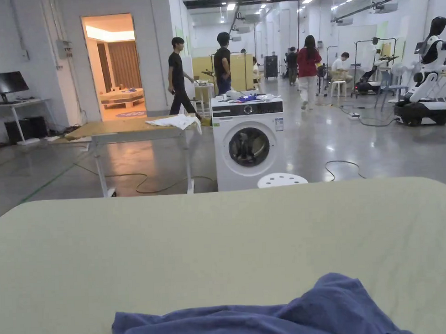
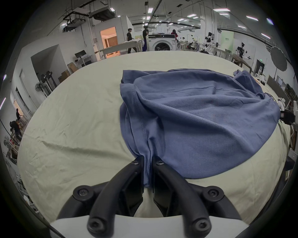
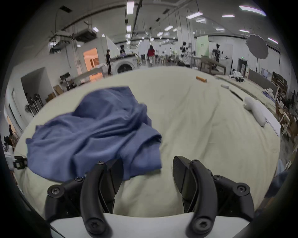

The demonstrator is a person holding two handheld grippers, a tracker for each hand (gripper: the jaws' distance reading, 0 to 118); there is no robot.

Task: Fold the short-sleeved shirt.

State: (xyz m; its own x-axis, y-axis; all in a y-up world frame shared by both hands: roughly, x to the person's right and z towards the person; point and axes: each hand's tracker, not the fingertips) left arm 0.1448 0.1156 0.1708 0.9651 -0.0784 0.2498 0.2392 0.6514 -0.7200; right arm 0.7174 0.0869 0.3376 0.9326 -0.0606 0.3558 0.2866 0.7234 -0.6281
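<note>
Shirt (image 2: 201,116) hem sits pinched in the left gripper (image 2: 148,162); right gripper (image 3: 147,167) spread, shirt's edge beside it.

Blue short-sleeved shirt (image 2: 201,116), crumpled and unfolded, lies in a loose heap on the pale sheet. Stitched hem edge bunches toward 6 o'clock in the left gripper view. In the head view it sits at 6 o'clock.

A white washing machine (image 1: 248,139) stands beyond the pale green sheet (image 1: 174,240).
</note>
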